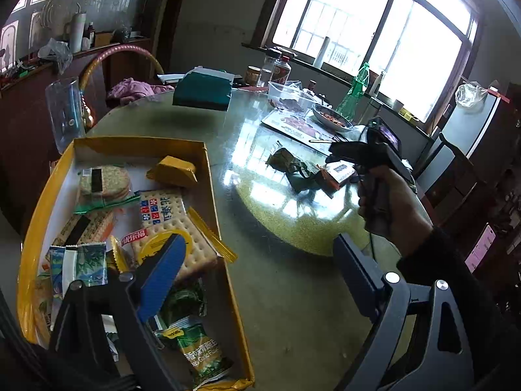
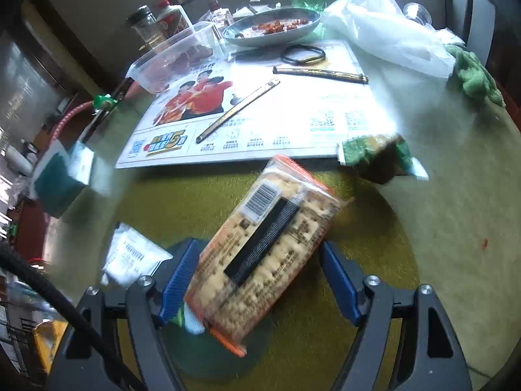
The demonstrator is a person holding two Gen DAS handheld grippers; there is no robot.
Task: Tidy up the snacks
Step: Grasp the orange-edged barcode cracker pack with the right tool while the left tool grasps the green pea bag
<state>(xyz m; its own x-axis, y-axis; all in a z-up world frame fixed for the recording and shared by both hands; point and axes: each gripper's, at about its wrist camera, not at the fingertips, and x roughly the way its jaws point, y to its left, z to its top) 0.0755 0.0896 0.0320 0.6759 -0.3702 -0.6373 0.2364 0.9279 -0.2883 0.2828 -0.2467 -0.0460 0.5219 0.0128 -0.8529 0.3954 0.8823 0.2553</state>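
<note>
Orange-edged and crackly, the cracker packet (image 2: 270,251) lies right between the blue pads of my right tool (image 2: 260,280), barcode side up on the table (image 2: 439,228). Its long axis runs on a slant, from low on the left pad's side up and away toward the right, so it sits crosswise to my closing line rather than square with it. The jaws stand apart; the left pad looks just at the packet's edge and the right pad is clear of it, so I judge nothing is gripped yet. To close cleanly I would want the pads on the packet's long edges, which calls for a roll of the wrist.

Just beyond it lies a green-wrapped snack (image 2: 377,156), and to the near left a white sachet (image 2: 130,257). Farther off are a printed flyer (image 2: 260,120), a clear tub (image 2: 172,62) and a plate of food (image 2: 273,26).

My left tool (image 1: 257,267) hangs open and empty, one pad over the yellow box (image 1: 208,169), the other over bare table. The box already holds square crackers (image 1: 169,221), round rice cakes (image 1: 104,182) and a green pea packet (image 1: 198,345). From there my right hand (image 1: 390,202) shows well off across the table, so the right is plainly the nearer to the packet, and the box lies away on its left.
</note>
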